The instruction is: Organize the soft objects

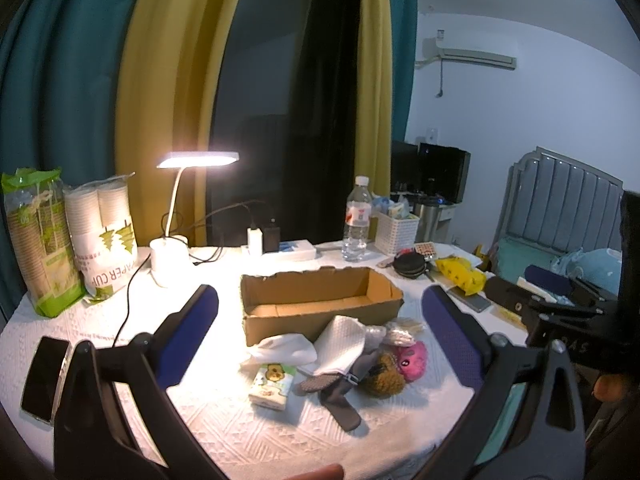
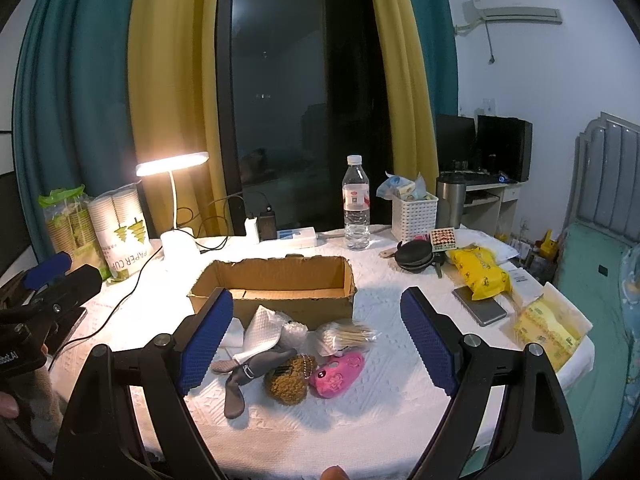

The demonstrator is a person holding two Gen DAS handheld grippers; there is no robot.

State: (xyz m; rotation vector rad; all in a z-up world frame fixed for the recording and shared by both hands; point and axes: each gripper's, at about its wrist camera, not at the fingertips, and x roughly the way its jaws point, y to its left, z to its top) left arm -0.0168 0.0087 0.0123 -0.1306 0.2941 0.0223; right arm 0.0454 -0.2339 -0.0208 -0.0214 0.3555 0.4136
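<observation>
While both tools hang above the near edge of the table (image 2: pixel 400 380), we find the left gripper (image 1: pixel 320 332) and the right gripper (image 2: pixel 316 332) with jaws spread wide and nothing between them. The soft objects lie heaped in front of the cardboard box (image 2: pixel 280 280), which appears empty: a pink plush (image 2: pixel 340 368), a brown plush (image 2: pixel 288 380), grey socks (image 2: pixel 240 372), a white cloth (image 2: pixel 260 332), a bag of cotton swabs (image 2: pixel 344 334) and a tissue pack (image 1: pixel 272 384). We judge the main risk to be tangling: the socks lie touching the cloth and the brown plush, so a grasp on one may drag its neighbours. The lamp cord (image 1: pixel 128 308) and a phone (image 1: pixel 44 376) lie to the left, where a careless sweep could snag or knock them.
</observation>
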